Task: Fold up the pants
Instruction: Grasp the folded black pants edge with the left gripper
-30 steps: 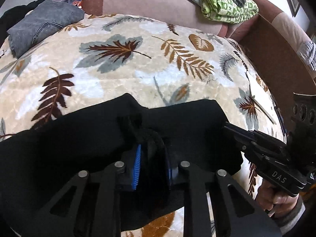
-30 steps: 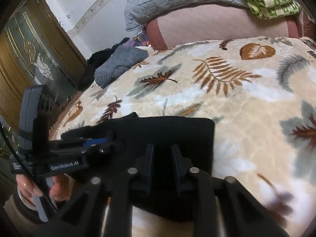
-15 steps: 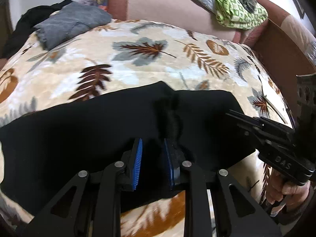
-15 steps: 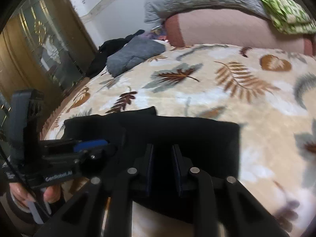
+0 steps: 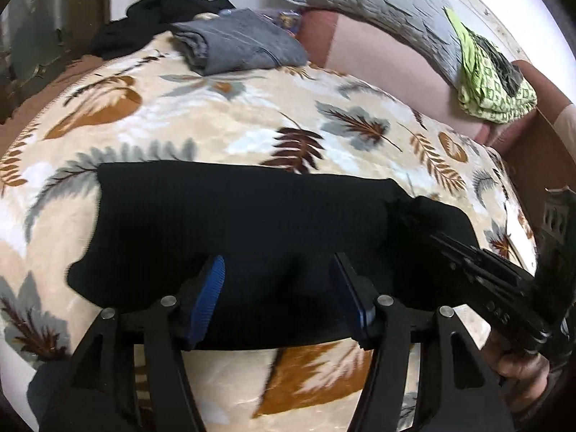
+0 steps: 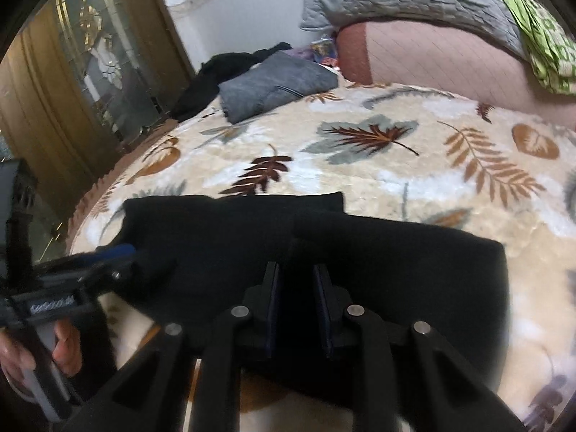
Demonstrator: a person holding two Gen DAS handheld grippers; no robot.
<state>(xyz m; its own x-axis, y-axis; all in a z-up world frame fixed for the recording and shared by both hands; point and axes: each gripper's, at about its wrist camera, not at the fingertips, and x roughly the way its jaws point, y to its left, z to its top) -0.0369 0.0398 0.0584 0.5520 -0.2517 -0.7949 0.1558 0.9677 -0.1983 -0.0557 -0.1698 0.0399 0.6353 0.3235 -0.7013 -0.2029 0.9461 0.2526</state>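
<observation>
Black pants (image 5: 244,223) lie in a flat folded band across the leaf-print blanket (image 5: 252,115), near its front edge; they also show in the right wrist view (image 6: 378,273). My left gripper (image 5: 280,288) is open, its blue-padded fingers (image 5: 212,288) spread just above the pants' near edge, holding nothing. My right gripper (image 6: 295,302) hovers over the right part of the pants with its jaws a narrow gap apart and nothing visibly between them. It appears in the left wrist view at the pants' right end (image 5: 442,241).
A folded grey garment (image 5: 237,46) and a black heap (image 5: 158,18) lie at the far left of the bed. A grey quilt (image 5: 378,7) and green cloth (image 5: 493,82) rest on the pink headboard (image 5: 381,57). A wooden glass door (image 6: 82,82) stands left.
My left gripper has let go of the bunched pants fabric, opened wide and drawn back. The pants now lie spread flat. The right gripper stayed over the pants' right end.
</observation>
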